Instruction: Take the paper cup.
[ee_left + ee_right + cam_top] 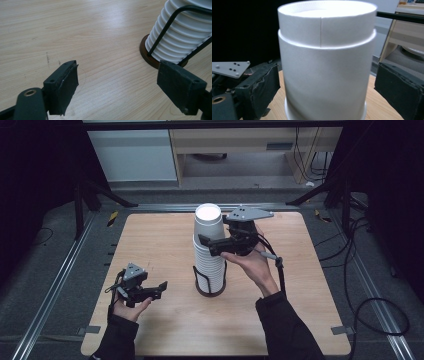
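Note:
A tall stack of upside-down white paper cups [209, 255] stands in a black wire holder [165, 30] with a round brown base [145, 50] at the middle of the wooden table [160, 235]. My right gripper [214, 230] is at the top cup [324, 75], one jaw on each side. A thin gap shows beside the right-hand pad [397, 90], so it is open around the cup. My left gripper [161, 290] hovers low over bare wood at the front left, open and empty. In its own view this gripper [117, 80] points toward the holder's base.
Metal rails [60, 270] run along both sides of the table, and cables [370, 310] lie on the dark floor at the right. A pale cabinet [135, 155] and a wooden shelf [240, 150] stand beyond the far edge. Bare wood stretches left and right of the holder.

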### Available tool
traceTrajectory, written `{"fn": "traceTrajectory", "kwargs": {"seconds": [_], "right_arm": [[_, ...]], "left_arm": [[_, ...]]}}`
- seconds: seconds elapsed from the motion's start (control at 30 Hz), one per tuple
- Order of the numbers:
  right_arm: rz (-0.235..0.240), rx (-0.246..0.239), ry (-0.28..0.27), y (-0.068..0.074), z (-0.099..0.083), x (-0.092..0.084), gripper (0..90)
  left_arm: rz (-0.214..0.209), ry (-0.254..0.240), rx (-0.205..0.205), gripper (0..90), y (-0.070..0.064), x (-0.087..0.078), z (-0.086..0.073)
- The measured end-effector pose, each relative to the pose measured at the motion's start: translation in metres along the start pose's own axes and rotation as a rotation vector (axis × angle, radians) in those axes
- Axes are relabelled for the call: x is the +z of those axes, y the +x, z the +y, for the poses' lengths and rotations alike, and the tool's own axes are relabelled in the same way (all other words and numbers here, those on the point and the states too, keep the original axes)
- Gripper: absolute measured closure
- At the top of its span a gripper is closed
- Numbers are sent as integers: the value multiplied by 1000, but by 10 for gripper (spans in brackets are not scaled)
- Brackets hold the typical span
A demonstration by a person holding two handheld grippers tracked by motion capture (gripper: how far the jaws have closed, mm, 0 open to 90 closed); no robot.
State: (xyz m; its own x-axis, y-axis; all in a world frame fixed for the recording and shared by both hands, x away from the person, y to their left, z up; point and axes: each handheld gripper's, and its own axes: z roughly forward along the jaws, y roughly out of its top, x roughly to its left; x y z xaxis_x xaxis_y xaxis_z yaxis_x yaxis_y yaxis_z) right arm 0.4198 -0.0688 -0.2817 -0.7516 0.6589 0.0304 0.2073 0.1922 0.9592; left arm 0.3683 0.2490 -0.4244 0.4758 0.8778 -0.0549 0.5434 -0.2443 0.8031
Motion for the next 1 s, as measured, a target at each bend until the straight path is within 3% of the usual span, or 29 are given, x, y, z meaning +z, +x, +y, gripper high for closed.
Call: {"fn": "traceTrajectory", "kwargs": {"seconds": [0.57, 0.67, 1.0], "right_arm": [[-12, 15, 21, 0, -7, 25, 76], [-3, 13, 16, 1, -8, 25, 128], [3, -11, 20, 2, -6, 24, 139]], "left_arm": [[-4, 4, 3, 159, -1, 1, -1], [-3, 5, 2, 159, 0, 1, -1], [-3, 6, -7, 159, 2, 1, -1]]}}
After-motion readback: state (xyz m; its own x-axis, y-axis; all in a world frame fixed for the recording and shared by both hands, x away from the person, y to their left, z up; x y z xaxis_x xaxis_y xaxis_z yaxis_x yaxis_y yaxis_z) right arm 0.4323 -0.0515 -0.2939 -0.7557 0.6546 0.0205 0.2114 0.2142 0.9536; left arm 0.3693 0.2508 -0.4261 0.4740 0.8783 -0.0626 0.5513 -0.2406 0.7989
